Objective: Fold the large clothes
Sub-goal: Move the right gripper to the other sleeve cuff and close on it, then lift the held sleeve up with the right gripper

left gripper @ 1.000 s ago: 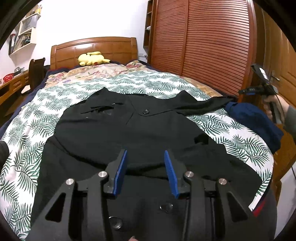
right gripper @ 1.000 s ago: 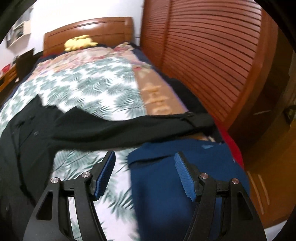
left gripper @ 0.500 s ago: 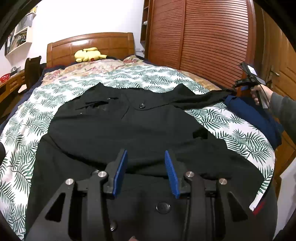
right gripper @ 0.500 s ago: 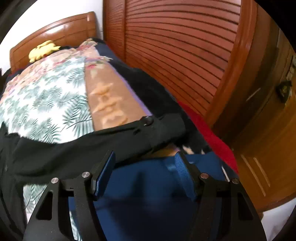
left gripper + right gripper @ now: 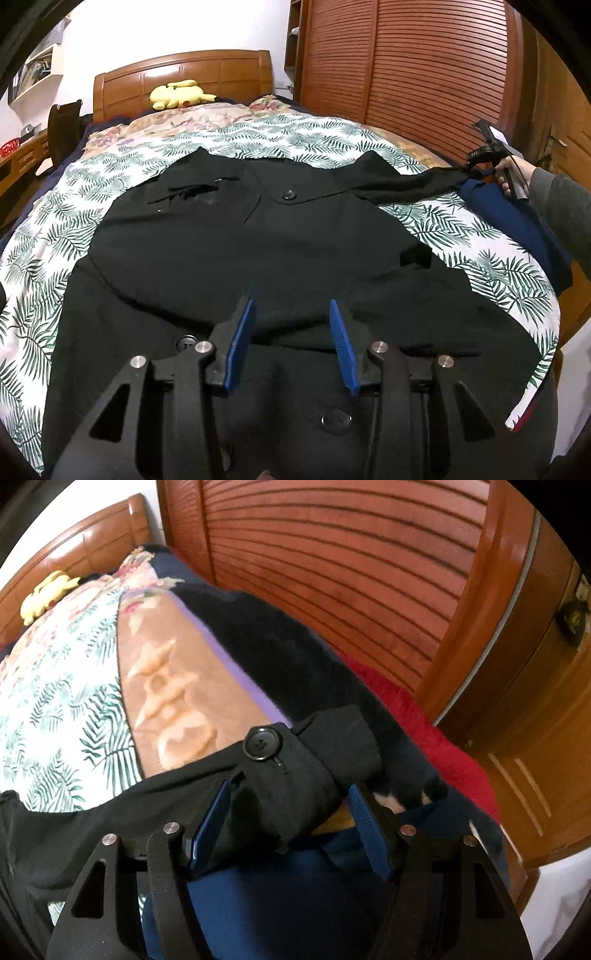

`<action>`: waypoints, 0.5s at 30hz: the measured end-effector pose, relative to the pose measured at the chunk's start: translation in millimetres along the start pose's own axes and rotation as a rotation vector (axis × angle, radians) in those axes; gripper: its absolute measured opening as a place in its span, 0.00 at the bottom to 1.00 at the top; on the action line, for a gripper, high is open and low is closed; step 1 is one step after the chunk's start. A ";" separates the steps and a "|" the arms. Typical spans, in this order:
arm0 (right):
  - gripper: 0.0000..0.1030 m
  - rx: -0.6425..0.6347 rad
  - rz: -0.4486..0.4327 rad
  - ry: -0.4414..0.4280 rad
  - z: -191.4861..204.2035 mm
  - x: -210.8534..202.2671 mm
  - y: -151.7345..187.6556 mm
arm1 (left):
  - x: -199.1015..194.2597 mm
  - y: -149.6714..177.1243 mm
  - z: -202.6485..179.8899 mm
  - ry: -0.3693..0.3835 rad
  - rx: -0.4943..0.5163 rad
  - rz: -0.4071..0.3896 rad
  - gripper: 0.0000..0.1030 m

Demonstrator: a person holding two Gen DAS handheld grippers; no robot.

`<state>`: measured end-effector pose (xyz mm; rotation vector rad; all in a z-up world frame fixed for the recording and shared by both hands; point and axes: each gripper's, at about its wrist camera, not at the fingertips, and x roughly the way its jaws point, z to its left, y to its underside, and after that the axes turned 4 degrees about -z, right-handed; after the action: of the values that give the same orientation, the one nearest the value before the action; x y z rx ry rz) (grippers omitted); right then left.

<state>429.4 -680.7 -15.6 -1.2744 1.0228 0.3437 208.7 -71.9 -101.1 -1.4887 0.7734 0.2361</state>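
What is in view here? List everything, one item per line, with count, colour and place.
black coat: one, black, spread flat over the bed, one sleeve stretched toward the wardrobe
sleeve cuff: one, black with a black button, between the right gripper's fingers
blue garment: one, navy, at the bed edge under the cuff
bedspread: one, white with green leaves, covering the bed
plush toy: one, yellow, by the headboard
headboard: one, brown wood, far end
wardrobe: one, red-brown, slatted doors, beside the bed
left gripper: one, black with blue pads, open over the coat's hem
right gripper: one, black with blue pads, open around the cuff
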 end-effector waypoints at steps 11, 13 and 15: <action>0.08 -0.124 -0.067 -0.042 20.1 -7.3 7.1 | 4.1 1.8 -1.5 0.005 0.004 0.018 0.40; 0.06 -0.145 -0.130 -0.048 27.0 -26.2 7.2 | 1.1 0.8 -1.8 0.009 0.004 0.009 0.40; 0.05 -0.155 -0.166 -0.054 32.0 -41.1 7.0 | -2.1 0.2 -1.9 0.014 0.005 -0.002 0.40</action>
<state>416.1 -637.1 10.6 -1.4715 0.8511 0.3330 206.5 -73.0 -99.9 -1.4882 0.7830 0.2222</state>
